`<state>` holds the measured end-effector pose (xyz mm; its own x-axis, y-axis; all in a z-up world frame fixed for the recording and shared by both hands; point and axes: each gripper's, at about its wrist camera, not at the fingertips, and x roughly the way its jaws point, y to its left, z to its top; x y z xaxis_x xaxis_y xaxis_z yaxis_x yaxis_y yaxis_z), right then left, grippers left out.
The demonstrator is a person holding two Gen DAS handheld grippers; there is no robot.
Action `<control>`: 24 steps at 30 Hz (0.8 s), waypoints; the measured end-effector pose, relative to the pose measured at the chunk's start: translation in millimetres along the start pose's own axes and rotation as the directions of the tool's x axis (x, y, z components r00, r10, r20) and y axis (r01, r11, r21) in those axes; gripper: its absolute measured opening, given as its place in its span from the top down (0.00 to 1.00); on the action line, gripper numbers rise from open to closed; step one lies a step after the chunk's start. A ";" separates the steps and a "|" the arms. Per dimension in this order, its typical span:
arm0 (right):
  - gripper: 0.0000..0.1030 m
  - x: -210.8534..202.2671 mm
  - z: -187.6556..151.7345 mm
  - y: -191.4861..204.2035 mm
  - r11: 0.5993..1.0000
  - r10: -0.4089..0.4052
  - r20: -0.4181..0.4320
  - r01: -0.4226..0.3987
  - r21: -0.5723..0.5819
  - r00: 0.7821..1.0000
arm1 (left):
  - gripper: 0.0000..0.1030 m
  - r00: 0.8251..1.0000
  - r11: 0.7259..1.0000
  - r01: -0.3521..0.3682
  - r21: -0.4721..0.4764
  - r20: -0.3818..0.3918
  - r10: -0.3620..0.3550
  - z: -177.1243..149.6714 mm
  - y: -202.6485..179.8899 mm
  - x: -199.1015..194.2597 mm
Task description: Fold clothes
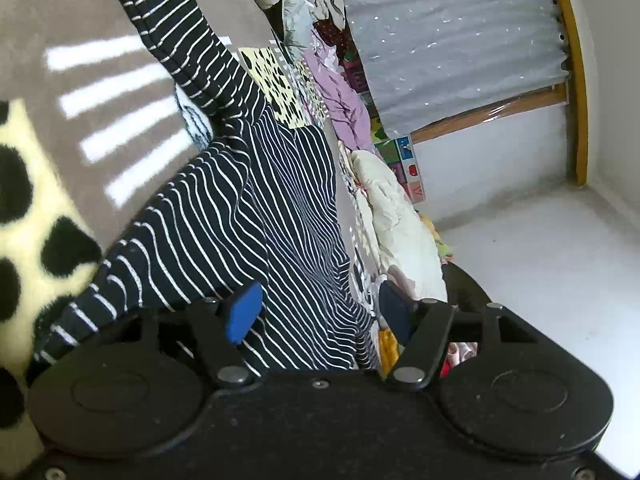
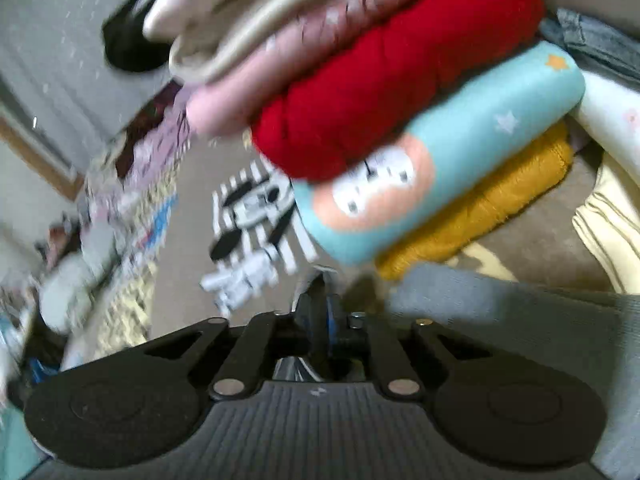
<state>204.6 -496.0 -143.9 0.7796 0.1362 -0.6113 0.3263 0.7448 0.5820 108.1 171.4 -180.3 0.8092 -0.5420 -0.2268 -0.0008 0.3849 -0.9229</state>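
garment: black white-striped top [image 1: 248, 208], spread mid-frame on patterned blanket [image 1: 36, 216], sleeve to upper left
handling: looks soft, light, limp; likely best pinched at hem or edge
left gripper [image 1: 320, 312]: jaws apart over hem, no grip
right gripper [image 2: 324, 320]: nearly closed, grip unclear
stack: folded clothes pile [image 2: 392, 92], upper right

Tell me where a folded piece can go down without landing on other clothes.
In the left wrist view, bare grey-brown blanket lies left of the striped garment, above the spotted patch. The pale floor is bare right of the white bundle. It is crowded along the clothes heap, and in the right wrist view at the folded stack.
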 end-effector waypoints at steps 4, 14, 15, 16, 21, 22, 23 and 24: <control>0.59 -13.0 -19.1 -12.2 0.999 0.048 0.063 -0.047 -0.016 0.997 | 0.37 1.000 1.000 0.007 0.001 -0.008 -0.007 -0.6 0.4 1.1; 0.66 -3.3 -29.0 9.0 0.986 -0.002 0.055 0.011 -0.166 0.998 | 0.36 1.000 0.999 0.025 -0.023 -0.010 -0.025 -2.1 2.5 -0.6; 0.90 -4.0 -29.3 18.3 0.967 -0.082 0.064 0.095 -0.237 0.995 | 0.36 1.000 0.999 0.027 -0.025 -0.010 -0.028 -2.4 2.5 -1.2; 0.91 -7.3 -29.1 23.7 0.944 -0.141 0.091 0.162 -0.288 0.986 | 0.36 0.999 0.999 0.030 -0.028 -0.010 -0.031 -2.5 2.6 -2.0; 0.44 -51.8 -46.3 16.5 0.914 -0.067 0.151 0.121 -0.387 0.986 | 0.35 0.999 0.999 0.038 -0.037 -0.009 -0.038 -3.9 2.6 -2.5; 0.30 -61.5 -58.4 19.9 0.870 -0.066 0.172 0.141 -0.472 0.983 | 0.35 0.999 0.999 0.037 -0.034 -0.011 -0.037 -4.6 2.3 -2.4; 0.28 -66.8 -72.4 23.9 0.806 -0.073 0.179 0.164 -0.568 0.981 | 0.35 0.999 0.999 0.035 -0.032 -0.012 -0.036 -5.2 1.9 -2.6; 0.28 -66.1 -84.4 27.9 0.737 -0.088 0.166 0.176 -0.652 0.982 | 0.35 0.999 0.999 0.033 -0.028 -0.013 -0.034 -5.8 1.5 -2.8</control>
<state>117.1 -429.1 -132.4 0.8257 -0.0405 -0.5626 0.0296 0.9992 -0.0284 102.3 169.1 -182.8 0.8012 -0.5641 -0.1994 0.0095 0.3452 -0.9385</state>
